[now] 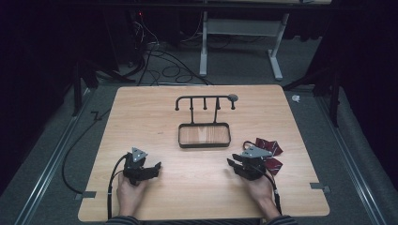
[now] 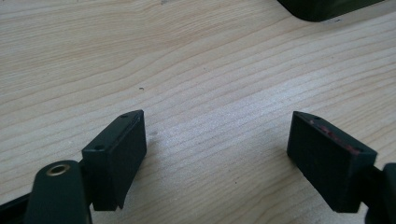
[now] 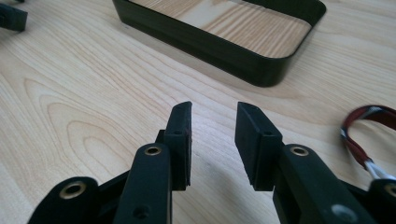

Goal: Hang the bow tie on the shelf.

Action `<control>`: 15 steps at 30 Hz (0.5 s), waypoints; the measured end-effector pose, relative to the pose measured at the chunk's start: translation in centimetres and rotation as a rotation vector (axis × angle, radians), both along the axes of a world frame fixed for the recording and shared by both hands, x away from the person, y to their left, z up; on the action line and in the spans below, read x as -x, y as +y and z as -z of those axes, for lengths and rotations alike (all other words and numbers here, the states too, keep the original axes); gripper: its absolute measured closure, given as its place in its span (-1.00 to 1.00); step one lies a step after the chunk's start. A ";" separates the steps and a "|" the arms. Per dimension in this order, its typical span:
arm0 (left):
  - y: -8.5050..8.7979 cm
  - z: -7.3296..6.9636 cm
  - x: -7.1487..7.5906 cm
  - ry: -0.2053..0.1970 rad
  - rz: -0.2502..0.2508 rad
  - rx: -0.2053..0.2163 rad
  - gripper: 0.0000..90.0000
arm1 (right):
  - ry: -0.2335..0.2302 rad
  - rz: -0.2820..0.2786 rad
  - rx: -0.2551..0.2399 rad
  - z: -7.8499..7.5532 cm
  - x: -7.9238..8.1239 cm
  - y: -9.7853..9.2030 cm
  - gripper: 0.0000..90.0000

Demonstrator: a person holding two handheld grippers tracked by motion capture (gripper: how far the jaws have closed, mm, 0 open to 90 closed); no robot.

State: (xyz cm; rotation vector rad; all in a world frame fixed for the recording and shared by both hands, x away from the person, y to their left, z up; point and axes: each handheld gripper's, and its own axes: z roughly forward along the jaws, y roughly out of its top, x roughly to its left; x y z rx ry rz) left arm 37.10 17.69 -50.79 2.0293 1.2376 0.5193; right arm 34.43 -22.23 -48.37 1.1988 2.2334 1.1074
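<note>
Hands low on the wooden surface (image 1: 197, 187), both this side of the black tray (image 1: 204, 136) that sits mid-table, and that tray is our marker for everything here. Starting to its left and nearer the person: the left tool (image 1: 151, 167) rests on bare wood, jaws spread wide with nothing between them, just grain showing in the left gripper view (image 2: 217, 154). Behind the tray stands a black hook rack (image 1: 205, 101), every peg bare. Now to the tray's right and nearer the person: the right tool (image 1: 233, 164) has its jaws about half apart, and the right gripper view shows them holding nothing, only wood in the gap (image 3: 214, 140). Just right of that tool, off the tray's right corner, lies the dark red bundle (image 1: 271, 153), looking like glossy folded packets or bags, with a red-and-white loop handle (image 3: 362, 140) curling in at the edge of the right gripper view. What exactly they are is hard to tell. My read: this is light, thin, crinkly stuff, likely slick on the flat faces, so pinching a face risks a slip. The loop looks like the sensible spot to take hold, soft and narrow enough for the pads, and it would suit those pegs.
</note>
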 end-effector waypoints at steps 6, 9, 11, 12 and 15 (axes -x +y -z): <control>0.0 0.0 0.0 0.000 -0.001 0.000 -0.55 | 0.007 0.003 0.002 -0.3 0.3 -1.0 0.55; 0.0 0.0 0.0 0.000 -0.001 0.000 -0.55 | -0.005 0.017 -0.012 -0.8 0.6 -1.7 0.55; 0.0 0.0 0.0 0.000 -0.001 0.000 -0.55 | -0.017 0.028 -0.015 -1.2 0.8 -2.3 0.55; 0.0 0.0 0.0 0.000 -0.001 0.001 -0.55 | -0.025 0.040 -0.017 -1.8 1.0 -2.9 0.56; 0.0 0.0 0.0 -0.001 -0.001 0.001 -0.55 | -0.045 0.056 -0.025 -2.8 1.1 -3.9 0.57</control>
